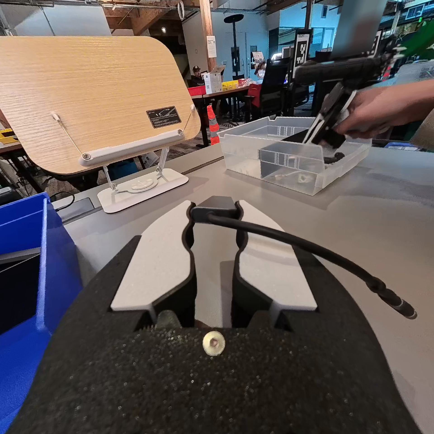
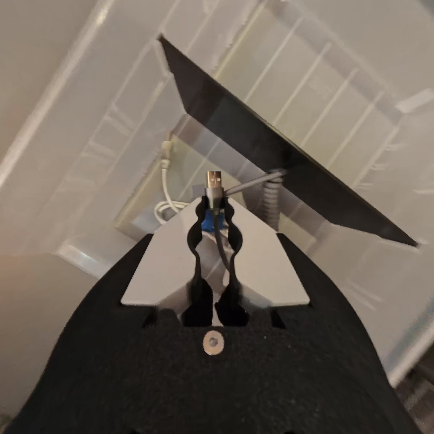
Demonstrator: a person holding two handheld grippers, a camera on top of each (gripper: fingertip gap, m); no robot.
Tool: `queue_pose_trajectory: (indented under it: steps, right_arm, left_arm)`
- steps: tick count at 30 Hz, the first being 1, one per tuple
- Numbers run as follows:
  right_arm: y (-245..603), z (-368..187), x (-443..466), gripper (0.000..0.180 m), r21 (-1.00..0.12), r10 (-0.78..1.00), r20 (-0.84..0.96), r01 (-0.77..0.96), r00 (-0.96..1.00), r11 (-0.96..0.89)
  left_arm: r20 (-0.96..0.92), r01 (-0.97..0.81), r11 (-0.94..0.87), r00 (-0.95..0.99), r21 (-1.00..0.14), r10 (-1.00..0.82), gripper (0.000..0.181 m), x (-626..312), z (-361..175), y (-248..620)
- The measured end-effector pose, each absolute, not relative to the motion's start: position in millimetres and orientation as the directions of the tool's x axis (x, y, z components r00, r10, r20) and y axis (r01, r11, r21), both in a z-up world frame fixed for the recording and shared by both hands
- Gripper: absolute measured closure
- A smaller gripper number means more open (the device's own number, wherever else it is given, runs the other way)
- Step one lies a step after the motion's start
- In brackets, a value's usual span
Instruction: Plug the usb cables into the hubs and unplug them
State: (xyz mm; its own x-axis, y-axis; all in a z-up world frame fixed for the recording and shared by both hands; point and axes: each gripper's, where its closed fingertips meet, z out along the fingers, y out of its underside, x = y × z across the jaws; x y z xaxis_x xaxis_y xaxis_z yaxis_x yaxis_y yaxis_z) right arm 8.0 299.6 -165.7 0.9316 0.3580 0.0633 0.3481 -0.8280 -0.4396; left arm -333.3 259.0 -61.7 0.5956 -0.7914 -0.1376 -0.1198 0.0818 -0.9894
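- The left gripper (image 1: 215,209) has its two fingers closed on a dark grey hub (image 1: 217,204), pinching the block at the very tips above the grey table (image 1: 328,223).
- The hub's own black cable (image 1: 305,246) leaves its near face, arcs to the right over the right finger, and ends in a ribbed plug (image 1: 397,303) that hangs free above the table.
- The right gripper (image 2: 213,199) has its fingers narrowed onto the grey body of a USB plug (image 2: 213,185); the metal connector stands clear beyond the fingertips, and its dark cord (image 2: 219,237) runs back between the fingers.
- Just behind those fingertips something small and blue (image 2: 209,222) shows; what it is cannot be told.
- Around that plug lies the inside of a clear plastic bin (image 2: 305,70), crossed by a dark divider (image 2: 234,122). A white cable (image 2: 165,178) and a coiled grey cable (image 2: 271,195) lie beside the divider.
- In the left wrist view the same clear bin (image 1: 246,150) sits at the far right of the table, with the right gripper (image 1: 328,133) dipped into it, held by a hand (image 1: 375,112).
- To the left of it stands a tilted wooden book stand (image 1: 89,94) on a white base (image 1: 141,190).
- A blue bin (image 1: 47,234) sits at the table's near left edge.
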Motion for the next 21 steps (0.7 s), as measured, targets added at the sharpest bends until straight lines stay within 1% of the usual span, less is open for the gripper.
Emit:
queue_pose_trajectory:
  steps: [1, 3, 7, 9, 11, 12, 13, 15, 16, 18, 19, 21]
  right_arm:
    - [302, -167, 1, 0.165, -0.455, 0.367, 0.058, 0.352, 0.928, -0.818]
    - [308, -168, -5, 0.163, -0.493, 0.361, 0.05, 0.337, 0.931, -0.802]
    - [307, -164, -11, 0.149, -0.525, 0.342, -0.017, 0.283, 0.94, -0.803]
    - [307, -142, -13, 0.142, -0.608, 0.317, -0.032, 0.233, 0.948, -0.759]
    - [307, -107, -25, 0.135, -0.741, 0.293, -0.084, 0.136, 0.952, -0.657]
    - [306, -88, -35, 0.136, -0.801, 0.298, -0.125, 0.081, 0.946, -0.593]
    - [303, -73, -51, 0.135, -0.835, 0.333, -0.167, 0.046, 0.928, -0.548]
    - [286, -48, -104, 0.135, -0.874, 0.5, -0.219, 0.059, 0.838, -0.482]
    - [274, -35, -140, 0.136, -0.9, 0.611, -0.25, 0.053, 0.751, -0.433]
    - [240, -19, -208, 0.133, -0.932, 0.814, -0.29, 0.044, 0.504, -0.359]
    - [231, -17, -230, 0.129, -0.944, 0.857, -0.286, 0.028, 0.428, -0.329]
    - [233, -21, -254, 0.125, -0.953, 0.873, -0.286, -0.021, 0.395, -0.303]
  left_arm:
    - [-0.138, -0.12, 0.082, 0.596, -0.989, -0.791, 0.149, -333, -62, 259]
    - [-0.137, -0.12, 0.081, 0.592, -0.989, -0.794, 0.149, -333, -62, 258]
    - [-0.133, -0.115, 0.079, 0.591, -0.99, -0.795, 0.149, -333, -62, 258]
    - [-0.118, -0.101, 0.071, 0.591, -0.992, -0.798, 0.149, -334, -61, 259]
    - [-0.09, -0.075, 0.056, 0.591, -0.996, -0.802, 0.149, -335, -59, 260]
    - [-0.068, -0.054, 0.045, 0.587, -0.998, -0.807, 0.149, -335, -57, 260]
    - [-0.04, -0.026, 0.031, 0.574, -0.999, -0.818, 0.149, -335, -55, 259]
    - [0.029, 0.049, -0.004, 0.513, -0.999, -0.858, 0.149, -333, -49, 253]
    - [0.071, 0.093, -0.03, 0.473, -0.995, -0.878, 0.149, -332, -44, 249]
    - [0.179, 0.189, -0.116, 0.363, -0.975, -0.914, 0.149, -331, -36, 241]
    - [0.237, 0.233, -0.17, 0.299, -0.958, -0.924, 0.149, -331, -32, 237]
    - [0.324, 0.306, -0.256, 0.198, -0.917, -0.925, 0.149, -333, -24, 232]
